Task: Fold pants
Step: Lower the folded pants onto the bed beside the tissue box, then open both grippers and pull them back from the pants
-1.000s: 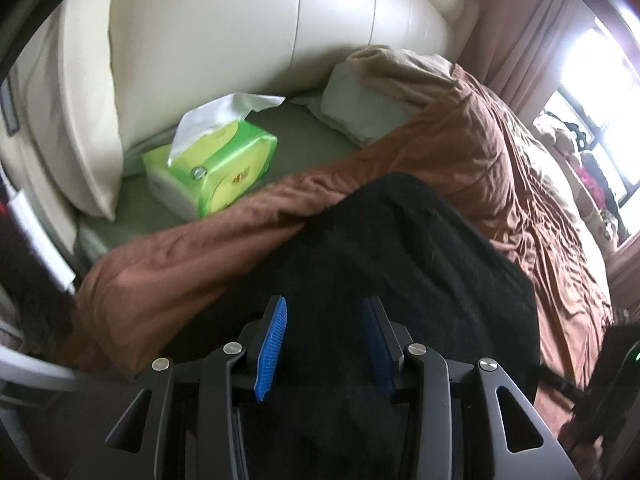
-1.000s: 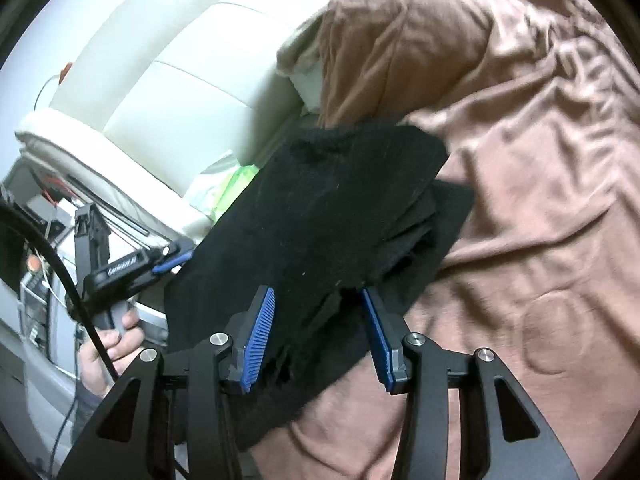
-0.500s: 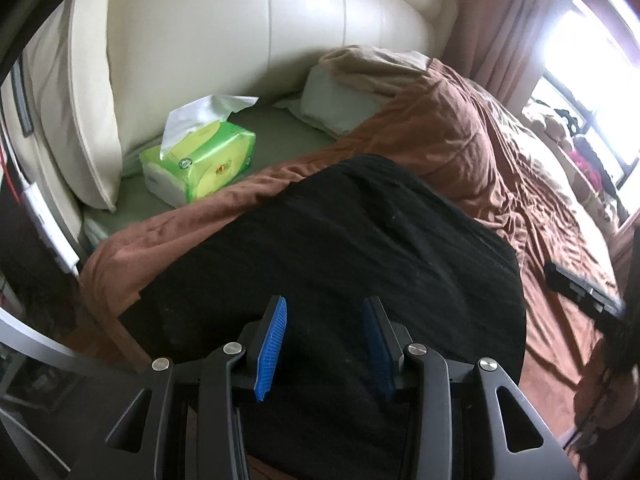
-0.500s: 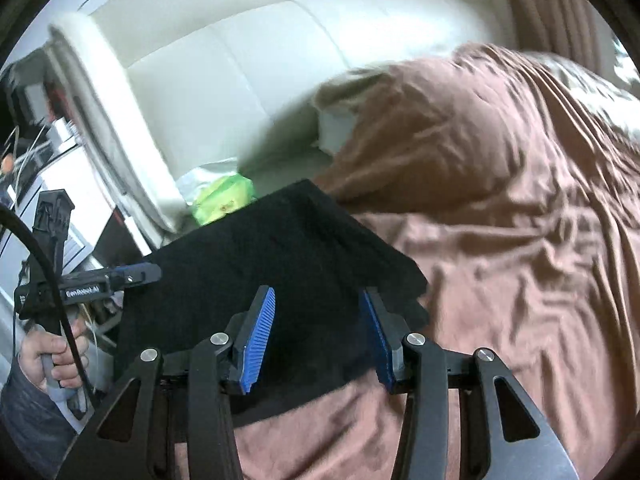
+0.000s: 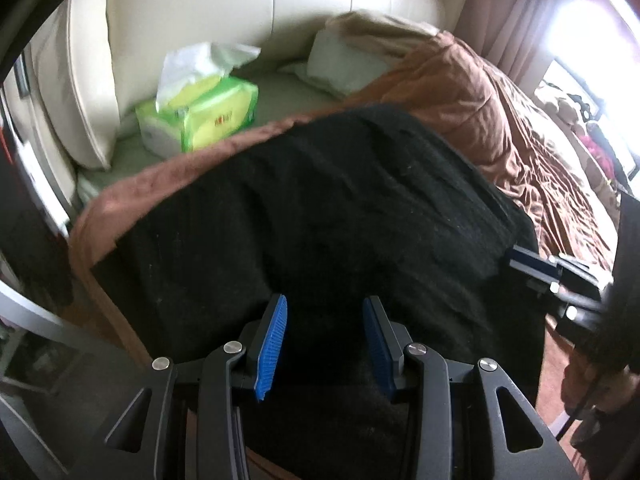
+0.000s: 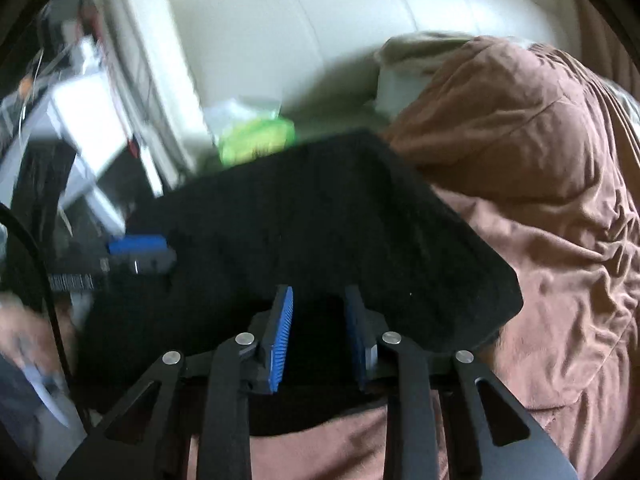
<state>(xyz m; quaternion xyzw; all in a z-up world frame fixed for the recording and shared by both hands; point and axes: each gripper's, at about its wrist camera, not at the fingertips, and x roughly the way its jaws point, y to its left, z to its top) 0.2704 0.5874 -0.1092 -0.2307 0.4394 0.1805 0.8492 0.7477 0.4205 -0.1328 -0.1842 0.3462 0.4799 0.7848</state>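
The black pants [image 5: 340, 208] lie as a flat folded rectangle on the brown blanket [image 5: 500, 120]. My left gripper [image 5: 325, 310] hovers over their near edge; its blue pads stand apart and black cloth shows below the gap. In the right wrist view the pants [image 6: 320, 208] also lie flat. My right gripper [image 6: 320, 300] is over their near edge with its jaws closing; dark cloth shows between the pads, which are not visibly pressing it. The right gripper's fingers [image 5: 532, 264] reach the pants' right side. The left gripper's fingers [image 6: 136, 246] show at the left.
A green tissue pack [image 5: 200, 116] sits near the cream headboard [image 5: 192, 12], beside a white pillow [image 5: 336, 60]. Rumpled blanket [image 6: 540, 160] rises to the right of the pants. A blurred hand [image 6: 24, 332] holds the left tool. The bed's edge runs along the left.
The pants went from hanging between the right pads to lying flat. The right view rolled level and its pads drew closer. The left gripper moved in lower over the pants.
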